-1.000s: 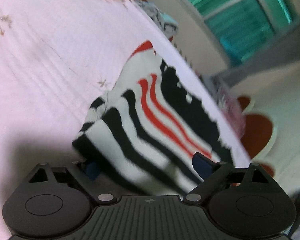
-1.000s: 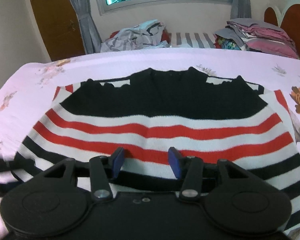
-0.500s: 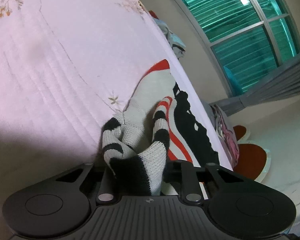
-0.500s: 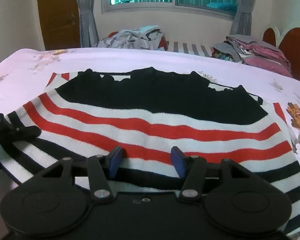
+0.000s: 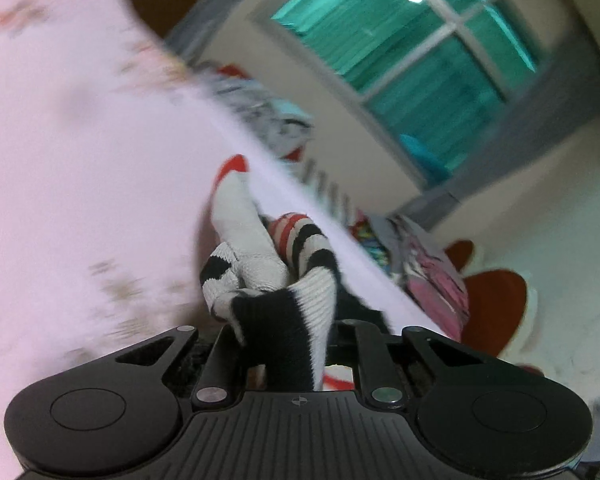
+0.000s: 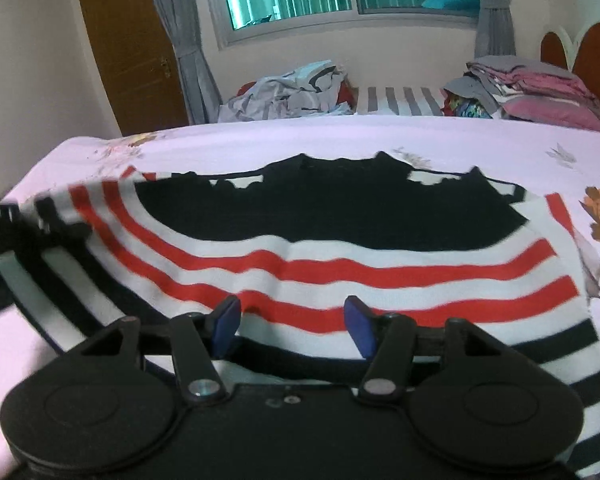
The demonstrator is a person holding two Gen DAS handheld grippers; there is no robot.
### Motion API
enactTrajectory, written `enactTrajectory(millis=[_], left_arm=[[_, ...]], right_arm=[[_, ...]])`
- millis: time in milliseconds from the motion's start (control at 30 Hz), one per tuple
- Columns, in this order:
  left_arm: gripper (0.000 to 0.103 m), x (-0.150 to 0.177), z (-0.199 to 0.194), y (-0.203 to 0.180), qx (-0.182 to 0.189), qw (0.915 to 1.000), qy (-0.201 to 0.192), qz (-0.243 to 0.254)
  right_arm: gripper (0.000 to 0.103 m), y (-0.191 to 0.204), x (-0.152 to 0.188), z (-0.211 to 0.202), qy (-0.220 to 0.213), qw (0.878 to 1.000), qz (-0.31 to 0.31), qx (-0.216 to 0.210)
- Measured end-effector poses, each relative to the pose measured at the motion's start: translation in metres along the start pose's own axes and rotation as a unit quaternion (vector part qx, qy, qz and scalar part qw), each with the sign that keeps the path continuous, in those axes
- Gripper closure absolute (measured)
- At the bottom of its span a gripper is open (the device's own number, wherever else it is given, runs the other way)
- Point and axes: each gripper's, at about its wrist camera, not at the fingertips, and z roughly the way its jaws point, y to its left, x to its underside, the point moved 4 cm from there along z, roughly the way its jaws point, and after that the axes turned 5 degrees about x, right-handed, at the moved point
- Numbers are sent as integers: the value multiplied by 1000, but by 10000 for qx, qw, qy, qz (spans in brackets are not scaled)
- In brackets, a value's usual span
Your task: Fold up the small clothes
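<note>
A small knit sweater (image 6: 340, 240) with black, white and red stripes lies spread on the pink bed (image 6: 420, 136). My left gripper (image 5: 284, 332) is shut on a bunched corner of the sweater (image 5: 284, 296) and holds it lifted off the bed. It shows at the left edge of the right wrist view (image 6: 0, 224), with the sweater's left side raised. My right gripper (image 6: 290, 326) is open, its blue pads over the sweater's near hem, holding nothing.
Loose clothes (image 6: 292, 88) lie piled behind the bed under the window. Folded pink and grey clothes (image 6: 532, 88) are stacked at the back right by a brown headboard (image 6: 580, 48). A wooden door (image 6: 132, 48) is at the back left.
My left gripper closed on the sweater's left corner and lifted it up off the bed, swinging its view upward. The right gripper stayed open over the hem.
</note>
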Motion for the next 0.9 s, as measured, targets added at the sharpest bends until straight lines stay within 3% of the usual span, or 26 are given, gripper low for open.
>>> enactTrajectory(millis=[133, 267, 400, 500, 567, 633, 700, 767, 833, 867, 900], left_arm=[[88, 5, 17, -58, 451, 9971, 181, 592], [88, 30, 40, -111, 904, 9883, 524, 1114], [88, 84, 69, -149, 1159, 9714, 1134, 1733], [88, 130, 83, -159, 1090, 9512, 1666, 2358], [86, 146, 79, -161, 916, 9411, 1711, 2767], [78, 150, 75, -166, 813, 9317, 1703, 3104], [47, 150, 59, -174, 884, 9180, 1747, 3448], [30, 153, 46, -184, 1053, 9034, 1859, 3719], [29, 159, 31, -195, 1204, 8898, 1926, 3958], [29, 156, 24, -196, 1261, 8866, 1932, 4010], [29, 150, 13, -195, 1276, 8904, 1903, 3932]], right_arm=[[46, -37, -3, -20, -46, 9991, 416, -86], [46, -81, -2, -43, -168, 9970, 749, 57], [46, -124, 8, -63, -196, 9935, 1078, 316], [46, -156, 18, -74, -178, 9890, 1371, 523], [46, -171, 21, -80, -190, 9862, 1556, 528], [46, -182, 20, -85, -251, 9839, 1716, 429], [45, -186, 13, -86, -274, 9825, 1825, 230], [45, -183, 5, -82, -291, 9813, 1901, 4], [44, -176, -3, -74, -242, 9785, 2021, -333], [40, -172, -7, -68, -182, 9772, 2061, -474], [28, -168, -9, -61, -49, 9761, 2082, -616]])
